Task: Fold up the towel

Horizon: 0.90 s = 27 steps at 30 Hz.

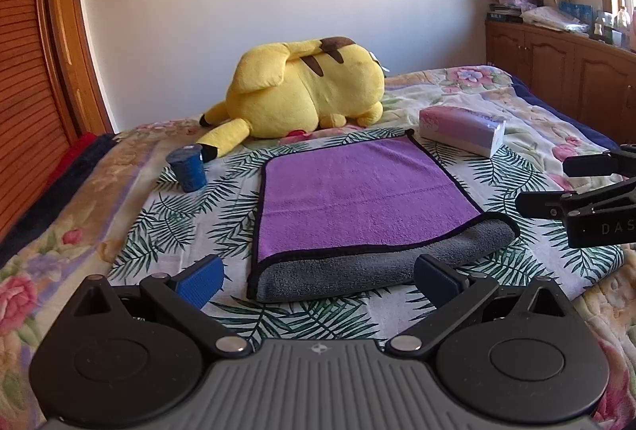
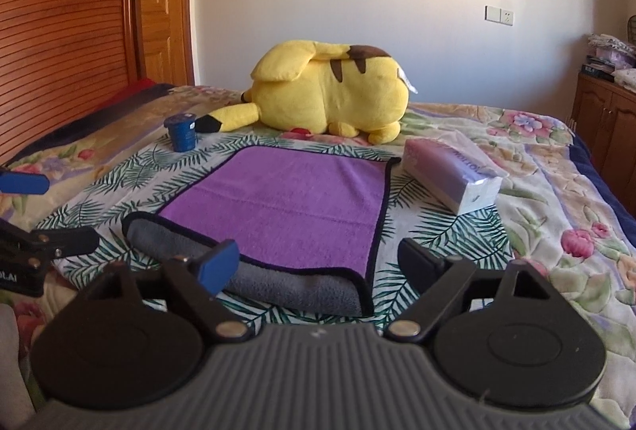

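Purple towel (image 1: pixel 357 191), folded once, long axis toward plush (image 1: pixel 306 92), grey fold nearest.

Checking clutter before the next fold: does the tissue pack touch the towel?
Apart. The right wrist view shows leaf-print bedspread between the tissue pack and the towel.

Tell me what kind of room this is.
Most likely a bedroom in a home. The towel lies on a bed with a floral bedspread, a yellow plush toy lies behind it, and wooden cabinets line the wall. Both grippers, left and right, are open.
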Tool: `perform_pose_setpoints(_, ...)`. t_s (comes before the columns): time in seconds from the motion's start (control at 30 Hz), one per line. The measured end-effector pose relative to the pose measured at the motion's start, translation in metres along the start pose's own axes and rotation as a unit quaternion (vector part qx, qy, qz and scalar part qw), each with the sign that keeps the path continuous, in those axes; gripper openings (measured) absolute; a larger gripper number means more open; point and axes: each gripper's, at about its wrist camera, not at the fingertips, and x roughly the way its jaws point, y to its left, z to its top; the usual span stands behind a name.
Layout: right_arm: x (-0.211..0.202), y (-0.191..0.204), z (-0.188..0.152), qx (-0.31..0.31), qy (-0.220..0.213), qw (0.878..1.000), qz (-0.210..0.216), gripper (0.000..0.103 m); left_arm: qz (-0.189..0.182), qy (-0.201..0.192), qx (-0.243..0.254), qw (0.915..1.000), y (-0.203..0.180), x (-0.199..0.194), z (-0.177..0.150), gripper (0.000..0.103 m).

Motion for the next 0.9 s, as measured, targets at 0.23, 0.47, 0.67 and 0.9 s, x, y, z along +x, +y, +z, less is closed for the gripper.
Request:
perform_pose_setpoints(0.23,0.012,-0.002,0.0,-0.003,0.016,1.0,0.01,0.086,-0.015,0.011,-0.01,0.9998,0.009,0.014,0.004,0.087)
perform_pose_setpoints(0.47,0.026,-0.005,0.0,-0.003,0.029,1.0,0.012,0.086,-0.024,0.02,-0.027,0.9992,0.017,0.025,0.005,0.076)
perform_pose_setpoints(0.67,0.034,-0.009,0.001,-0.001,0.035,0.999,0.012,0.085,-0.029,0.023,-0.027,0.999,0.024,0.037,0.006,0.068)
perform_pose_setpoints(0.9,0.044,-0.013,0.0,0.003,0.049,0.999,0.016,0.082,-0.027,0.048,-0.028,0.9981,0.036,0.061,0.003,0.052)
